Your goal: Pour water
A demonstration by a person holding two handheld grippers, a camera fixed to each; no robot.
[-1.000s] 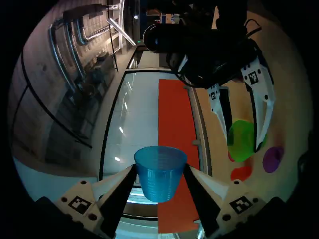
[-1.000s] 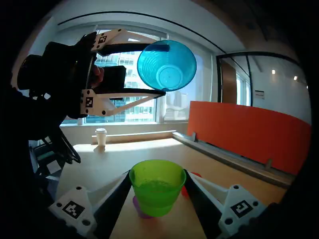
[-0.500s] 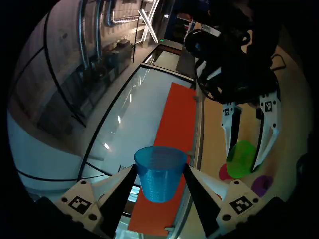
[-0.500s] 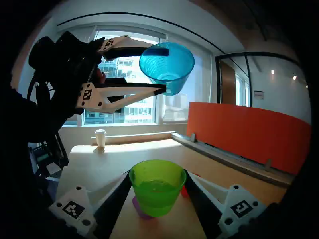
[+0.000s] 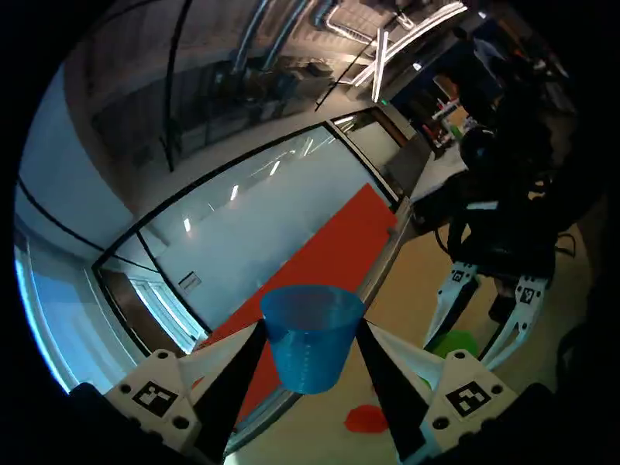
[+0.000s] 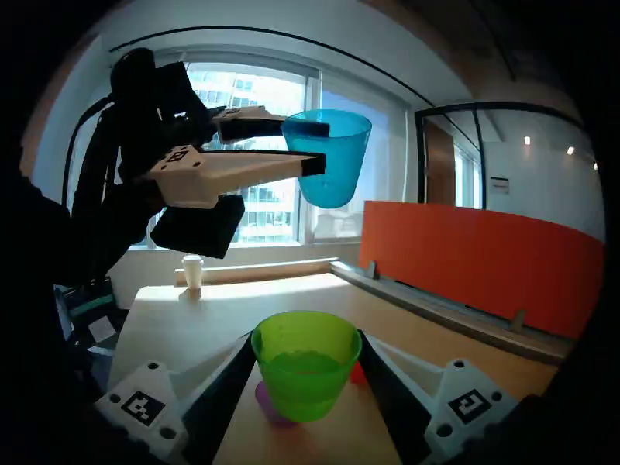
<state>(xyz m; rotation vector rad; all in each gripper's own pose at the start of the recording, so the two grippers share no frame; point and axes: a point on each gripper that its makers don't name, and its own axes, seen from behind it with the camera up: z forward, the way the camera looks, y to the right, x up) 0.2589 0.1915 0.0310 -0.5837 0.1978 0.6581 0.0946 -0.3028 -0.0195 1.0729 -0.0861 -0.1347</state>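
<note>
Up above our right hand-held gripper (image 6: 306, 341), gripping the green cup (image 6: 306, 399) of water (image 6: 304, 363), our left hand-held gripper (image 5: 311, 332) holds the blue cup (image 6: 333, 167) upright; we think pouring is done.

the green cup (image 6: 306, 364) hides most of the purple disc (image 6: 263, 401).

A pale wooden table (image 6: 232, 306) (sunlit at its far end) sits beneath wide windows (image 6: 384, 155), beside an orange partition (image 6: 480, 260).
</note>
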